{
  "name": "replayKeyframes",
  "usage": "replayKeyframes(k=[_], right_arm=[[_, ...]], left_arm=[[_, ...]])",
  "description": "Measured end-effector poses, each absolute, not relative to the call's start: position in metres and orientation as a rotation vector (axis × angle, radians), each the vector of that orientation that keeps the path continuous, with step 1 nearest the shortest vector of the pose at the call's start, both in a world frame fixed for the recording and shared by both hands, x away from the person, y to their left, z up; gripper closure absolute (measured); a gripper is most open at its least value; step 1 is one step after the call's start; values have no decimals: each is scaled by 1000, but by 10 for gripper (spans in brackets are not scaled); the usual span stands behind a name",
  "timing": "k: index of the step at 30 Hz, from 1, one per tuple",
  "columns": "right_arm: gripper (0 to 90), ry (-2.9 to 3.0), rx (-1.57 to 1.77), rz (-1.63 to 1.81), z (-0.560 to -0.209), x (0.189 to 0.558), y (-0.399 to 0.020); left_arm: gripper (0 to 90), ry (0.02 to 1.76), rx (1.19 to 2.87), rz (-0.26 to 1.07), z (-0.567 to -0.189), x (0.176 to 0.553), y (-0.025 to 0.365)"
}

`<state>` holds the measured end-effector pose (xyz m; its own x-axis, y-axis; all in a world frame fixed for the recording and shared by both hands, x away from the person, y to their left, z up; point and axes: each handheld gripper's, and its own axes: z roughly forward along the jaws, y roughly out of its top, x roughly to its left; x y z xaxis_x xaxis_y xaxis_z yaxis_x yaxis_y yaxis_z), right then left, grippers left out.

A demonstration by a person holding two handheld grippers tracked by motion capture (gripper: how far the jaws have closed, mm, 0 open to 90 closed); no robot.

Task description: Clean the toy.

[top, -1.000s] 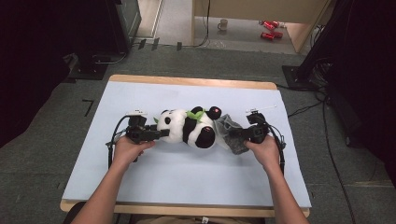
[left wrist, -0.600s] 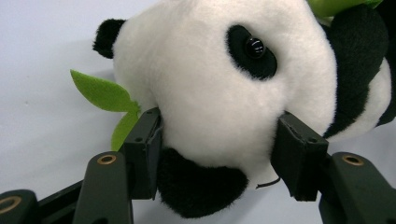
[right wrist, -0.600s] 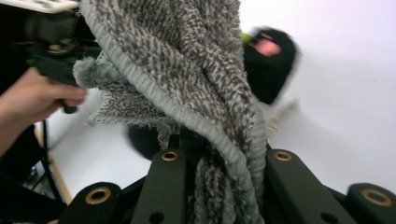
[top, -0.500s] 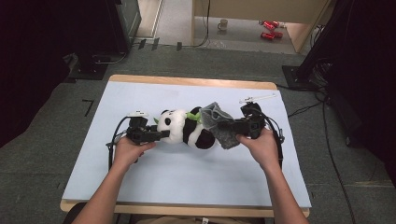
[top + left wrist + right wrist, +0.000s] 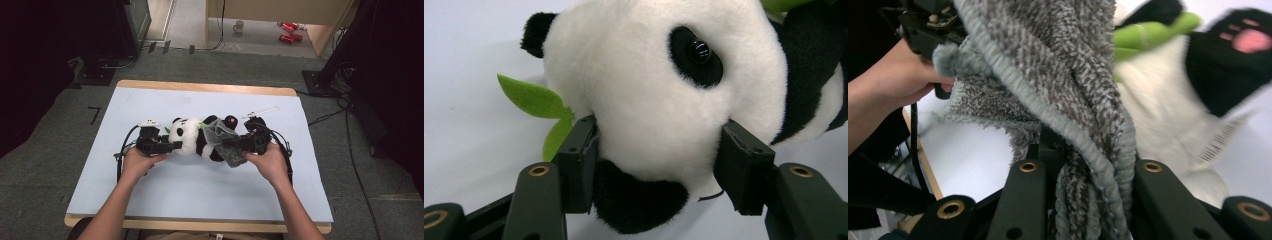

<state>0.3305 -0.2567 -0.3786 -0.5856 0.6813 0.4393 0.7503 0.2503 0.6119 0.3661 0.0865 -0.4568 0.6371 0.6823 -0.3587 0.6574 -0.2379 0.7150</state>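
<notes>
**Panda clamped at head, grey cloth pinched over its body**

Plush panda (image 5: 192,140) lying on its side at centre of frame in high view, on the pale blue table (image 5: 150,200); head toward frame left, black foot with pink pad toward upper right of centre. Left hand-held gripper (image 5: 172,146) clenched on panda's head; in left gripper view pads pressing into white fur on either side of the face (image 5: 659,100), green felt leaf (image 5: 531,97) at left of frame just beside one pad. Right hand-held gripper (image 5: 231,145) clamped on grey knitted cloth (image 5: 222,140); in right gripper view cloth (image 5: 1068,90) bunched between the black jaws, rising up the middle of frame. Cloth draped over panda's lower body, touching it; right of centre in high view.
</notes>
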Motion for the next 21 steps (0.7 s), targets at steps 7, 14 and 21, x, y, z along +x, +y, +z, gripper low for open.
replayKeyframes(k=[7, 14, 21], right_arm=[[766, -2366, -1402, -1298, -390, 331, -271], [768, -2366, -1432, -1314, -395, 333, -276], [768, -2342, -1460, -1339, -399, 335, -281]], left_arm=[[413, 1051, 1949, 35, -457, 366, 86], [412, 1049, 1948, 34, -457, 366, 86], [412, 1050, 1947, 32, -457, 366, 87]])
